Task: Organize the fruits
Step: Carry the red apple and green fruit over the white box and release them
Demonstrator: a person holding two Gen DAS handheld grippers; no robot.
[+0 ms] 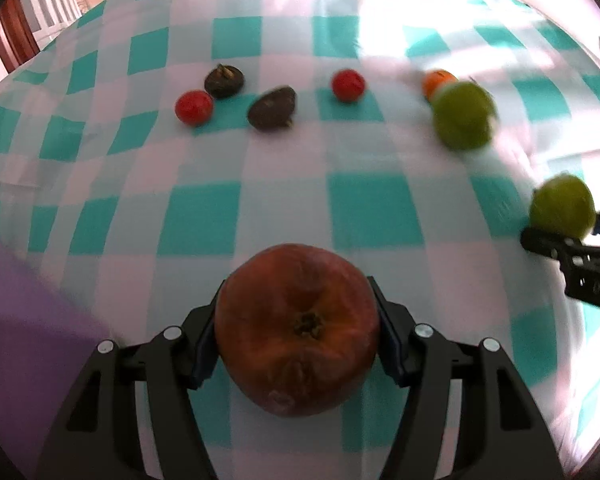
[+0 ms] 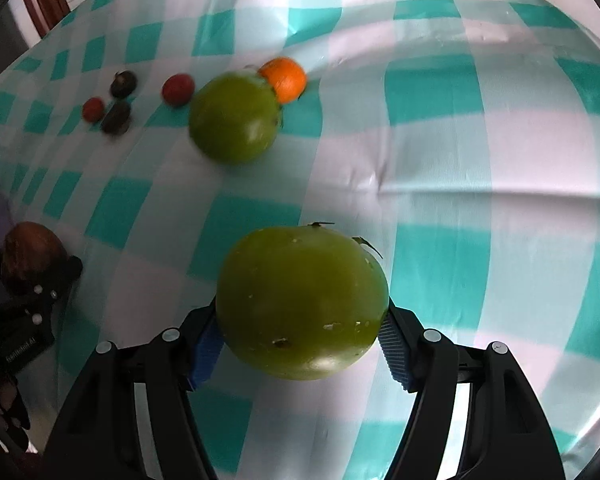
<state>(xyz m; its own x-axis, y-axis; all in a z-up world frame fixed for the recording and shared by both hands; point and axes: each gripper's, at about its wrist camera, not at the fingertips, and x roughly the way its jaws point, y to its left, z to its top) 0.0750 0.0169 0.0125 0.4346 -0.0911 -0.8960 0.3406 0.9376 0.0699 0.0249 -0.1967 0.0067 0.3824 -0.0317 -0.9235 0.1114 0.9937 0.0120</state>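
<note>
Our left gripper (image 1: 298, 320) is clamped on a reddish-brown apple (image 1: 298, 330), its two pads pressed against the fruit's sides, with the apple's dimpled end facing the camera. Our right gripper (image 2: 302, 320) is likewise closed around a large green fruit (image 2: 302, 304), the blue ribbed pads (image 2: 206, 354) touching it on both sides; a small dry leaf sticks out near its top. Both held fruits hang over a tablecloth (image 1: 372, 208) of teal and white checks. From the left wrist we see the right gripper at the far right edge with its green fruit, and from the right wrist we see the left gripper at the far left edge with the apple. Farther out on the cloth lies a loose row of fruit: two small red fruits (image 1: 194, 107) (image 1: 348, 85), two dark brownish fruits (image 1: 224, 80) (image 1: 272, 109) between and beside them, and to the right a second green fruit (image 1: 464, 115) just in front of an orange (image 1: 438, 80), the two so close we cannot tell if they touch. A purple surface (image 1: 24, 320) shows at the lower left of the left wrist view, beside the cloth.
</note>
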